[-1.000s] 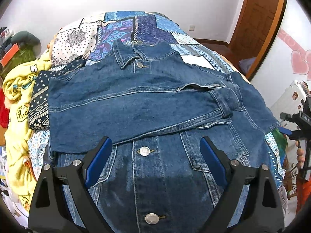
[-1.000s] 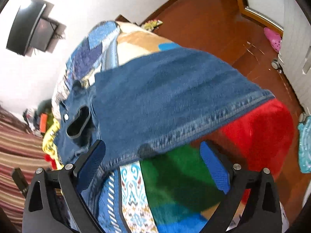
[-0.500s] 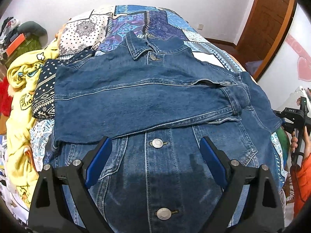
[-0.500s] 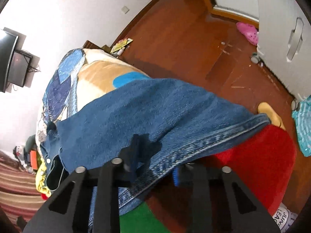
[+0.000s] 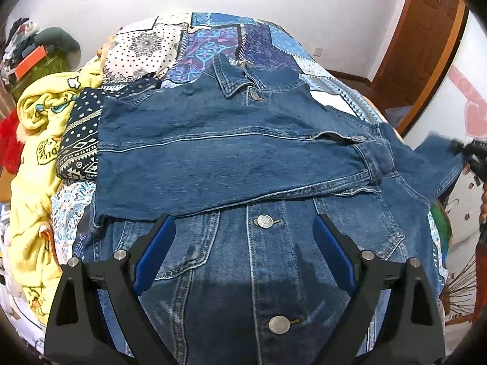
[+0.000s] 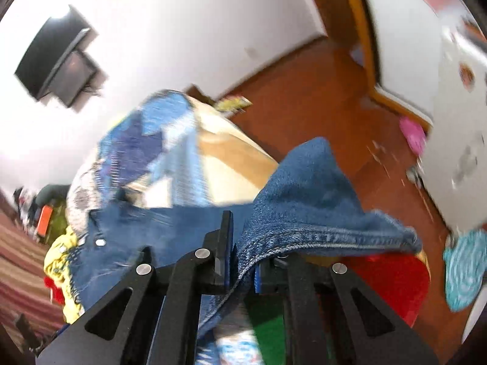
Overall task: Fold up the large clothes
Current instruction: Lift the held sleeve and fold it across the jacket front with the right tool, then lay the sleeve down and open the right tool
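A blue denim jacket (image 5: pixel 231 158) lies front up on the patchwork bed cover (image 5: pixel 213 42), collar at the far end. One sleeve is folded across the chest. My left gripper (image 5: pixel 243 243) is open and empty, hovering over the buttoned lower front. My right gripper (image 6: pixel 242 261) is shut on the jacket's right side edge (image 6: pixel 304 213) and lifts the denim off the bed. The right gripper also shows in the left wrist view (image 5: pixel 470 152), at the far right, holding the raised denim.
A yellow garment (image 5: pixel 33 182) and other clothes are piled along the bed's left side. A wooden door (image 5: pixel 426 36) and wooden floor (image 6: pixel 319 103) lie right of the bed. A TV (image 6: pixel 57 60) hangs on the wall.
My right gripper closed on the jacket's right edge and has lifted it up off the bed. The left gripper stayed open and drew back slightly toward the hem.
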Available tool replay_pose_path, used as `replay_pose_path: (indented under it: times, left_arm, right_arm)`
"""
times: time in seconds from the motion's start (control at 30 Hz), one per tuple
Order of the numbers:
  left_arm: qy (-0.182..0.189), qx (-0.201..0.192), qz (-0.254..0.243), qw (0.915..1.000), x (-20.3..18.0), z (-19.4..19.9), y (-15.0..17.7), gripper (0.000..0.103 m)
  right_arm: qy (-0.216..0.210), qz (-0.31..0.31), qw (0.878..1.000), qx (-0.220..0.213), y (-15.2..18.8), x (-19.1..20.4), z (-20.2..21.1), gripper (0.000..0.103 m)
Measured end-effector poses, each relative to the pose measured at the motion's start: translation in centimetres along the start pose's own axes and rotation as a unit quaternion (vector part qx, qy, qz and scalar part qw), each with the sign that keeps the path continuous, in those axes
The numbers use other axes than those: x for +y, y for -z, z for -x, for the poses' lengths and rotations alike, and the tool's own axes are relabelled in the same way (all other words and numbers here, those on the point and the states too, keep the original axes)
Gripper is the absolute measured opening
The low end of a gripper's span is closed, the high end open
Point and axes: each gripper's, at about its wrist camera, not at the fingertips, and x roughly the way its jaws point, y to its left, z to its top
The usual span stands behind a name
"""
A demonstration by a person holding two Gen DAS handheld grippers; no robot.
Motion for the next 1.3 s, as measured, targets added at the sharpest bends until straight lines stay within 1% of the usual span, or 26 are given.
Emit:
replay_pose_path:
  times: [0.17, 0.23, 0.3, 0.37, 0.47, 0.57, 0.67, 0.73, 0.77, 0.9, 0.97, 1.0, 1.03, 1.1, 1.17, 1.2, 1.3]
  left_arm:
    - [0.008, -0.01, 0.013, 0.9998, 1.4, 0.9, 0.3, 0.092]
    - [0.01, -0.014, 0.018, 0.9997, 2.0, 1.2, 0.4, 0.092]
    - [0.01, -0.015, 0.022, 0.9996, 2.6, 1.5, 0.6, 0.092]
    - [0.01, -0.016, 0.025, 0.9995, 3.2, 1.6, 0.8, 0.092]
    - [0.01, -0.016, 0.032, 0.9993, 4.1, 1.8, 1.2, 0.092]
    - [0.008, -0.014, 0.042, 0.999, 5.1, 1.8, 1.7, 0.092]
    - [0.007, -0.012, 0.053, 0.9985, 6.0, 1.9, 2.1, 0.092]
    - [0.005, -0.012, 0.056, 0.9983, 6.3, 1.9, 2.2, 0.092]
    - [0.004, -0.012, 0.057, 0.9983, 6.5, 1.9, 2.2, 0.092]
    - [-0.006, -0.01, 0.051, 0.9986, 6.5, 1.8, 2.3, 0.092]
    - [-0.009, -0.007, 0.046, 0.9989, 6.2, 1.7, 2.0, 0.092]
    - [-0.008, -0.007, 0.043, 0.999, 5.9, 1.7, 1.8, 0.092]
    - [-0.007, -0.008, 0.04, 0.9992, 5.6, 1.7, 1.6, 0.092]
    - [-0.006, -0.012, 0.023, 0.9996, 4.4, 1.8, 0.7, 0.092]
    - [-0.006, -0.017, 0.006, 0.9998, 3.2, 2.0, -0.1, 0.092]
    - [-0.005, -0.021, -0.008, 0.9997, 2.1, 2.1, -0.8, 0.092]
    - [-0.004, -0.033, -0.04, 0.9986, -0.4, 2.3, -2.4, 0.092]
  right_arm:
    - [-0.045, 0.068, 0.996, -0.031, -0.9, 7.5, 1.7, 0.009]
    - [-0.066, 0.096, 0.992, -0.038, -0.6, 10.8, 1.7, 0.009]
    - [-0.086, 0.122, 0.988, -0.034, 0.2, 13.5, 1.3, 0.009]
    - [-0.097, 0.149, 0.984, -0.024, 1.5, 15.9, 0.3, 0.009]
    - [-0.1, 0.19, 0.977, 0.003, 4.0, 19.0, -2.2, 0.009]
    - [-0.103, 0.217, 0.969, 0.053, 7.0, 20.8, -5.4, 0.009]
    - [-0.107, 0.221, 0.962, 0.123, 10.0, 21.5, -9.0, 0.009]
    - [-0.102, 0.222, 0.954, 0.172, 12.3, 21.3, -11.4, 0.009]
    - [-0.092, 0.226, 0.952, 0.185, 13.2, 21.3, -12.3, 0.009]
    - [-0.061, 0.244, 0.943, 0.216, 15.5, 21.2, -13.3, 0.015]
    - [-0.059, 0.237, 0.94, 0.238, 15.8, 20.6, -13.5, 0.021]
    - [-0.07, 0.23, 0.938, 0.249, 15.8, 20.3, -13.3, 0.03]
    - [-0.082, 0.224, 0.937, 0.256, 15.7, 19.9, -13.0, 0.039]
    - [-0.097, 0.218, 0.935, 0.262, 15.4, 19.5, -12.0, 0.049]
    - [-0.104, 0.225, 0.935, 0.254, 15.3, 19.2, -10.7, 0.05]
    - [-0.107, 0.225, 0.937, 0.245, 15.1, 19.1, -10.2, 0.05]
    - [-0.117, 0.199, 0.949, 0.217, 13.9, 17.2, -8.2, 0.052]
